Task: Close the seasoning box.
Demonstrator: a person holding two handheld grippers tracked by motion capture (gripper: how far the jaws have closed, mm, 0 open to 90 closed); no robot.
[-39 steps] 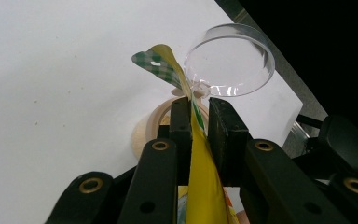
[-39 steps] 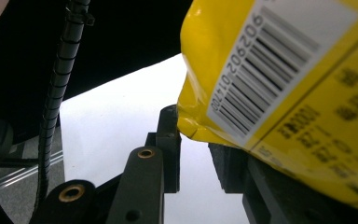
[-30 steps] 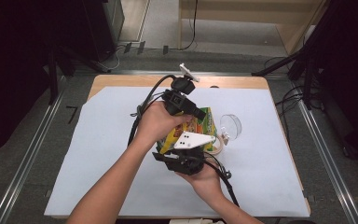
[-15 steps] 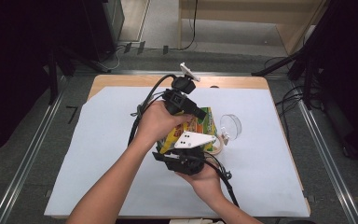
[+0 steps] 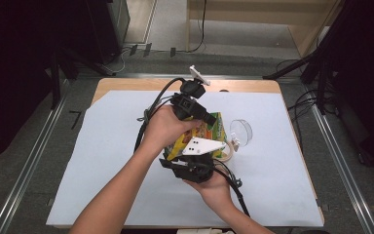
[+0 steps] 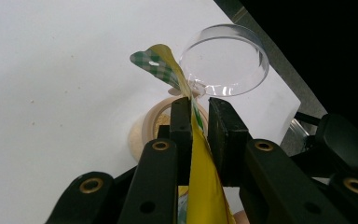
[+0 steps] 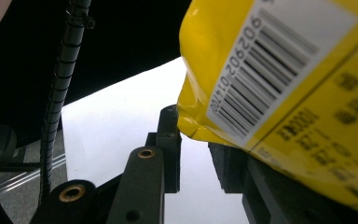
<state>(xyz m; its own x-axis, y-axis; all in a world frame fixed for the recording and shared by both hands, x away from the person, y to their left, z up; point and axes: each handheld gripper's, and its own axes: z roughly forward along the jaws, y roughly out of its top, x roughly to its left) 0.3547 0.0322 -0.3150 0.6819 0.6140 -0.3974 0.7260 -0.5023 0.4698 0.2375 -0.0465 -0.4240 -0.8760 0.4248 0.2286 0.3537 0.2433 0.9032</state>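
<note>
Both tongs meet mid-bench, over the white sheet (image 5: 102,161). Left tongs (image 6: 196,116) pinch the top edge of a yellow snack bag (image 6: 203,186); the green-checked corner (image 6: 151,63) sticks up past the jaws. Bag is held off the bench between the two hands. Right tongs (image 7: 193,144): jaws spread with a gap; the bag's barcode end (image 7: 261,74) sits over the right-side jaw, looks like touching only, hard to tell from this angle. Clear round dish (image 5: 241,130) lies just beside the bag, and a tape roll (image 6: 142,130) under it on the sheet.
</note>
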